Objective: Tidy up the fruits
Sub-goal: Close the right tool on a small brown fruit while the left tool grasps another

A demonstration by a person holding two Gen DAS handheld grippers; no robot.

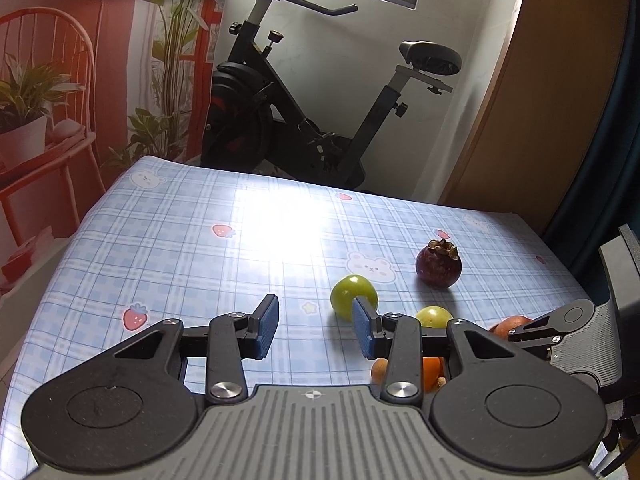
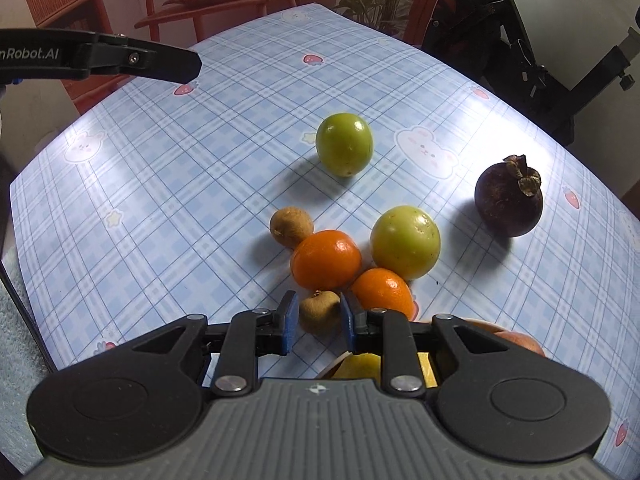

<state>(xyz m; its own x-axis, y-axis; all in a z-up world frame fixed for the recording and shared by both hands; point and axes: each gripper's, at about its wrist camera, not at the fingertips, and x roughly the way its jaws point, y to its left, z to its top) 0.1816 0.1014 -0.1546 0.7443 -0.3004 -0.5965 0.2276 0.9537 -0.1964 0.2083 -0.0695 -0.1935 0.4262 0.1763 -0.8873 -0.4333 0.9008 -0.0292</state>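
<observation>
Fruits lie on a blue checked tablecloth (image 2: pixel 160 184). In the right wrist view my right gripper (image 2: pixel 318 320) has its blue pads on both sides of a small brown longan (image 2: pixel 319 312). Beyond it lie two oranges (image 2: pixel 326 259) (image 2: pixel 383 292), another longan (image 2: pixel 291 227), two green fruits (image 2: pixel 405 242) (image 2: pixel 344 144) and a dark mangosteen (image 2: pixel 508 202). My left gripper (image 1: pixel 316 326) is open and empty above the cloth, just left of a green fruit (image 1: pixel 348 294); the mangosteen (image 1: pixel 438 266) lies further right.
An exercise bike (image 1: pixel 304 100) stands behind the table's far edge. A red chair with plants (image 1: pixel 40 120) is at the left. A yellow object and a reddish fruit (image 2: pixel 516 338) sit under the right gripper, partly hidden.
</observation>
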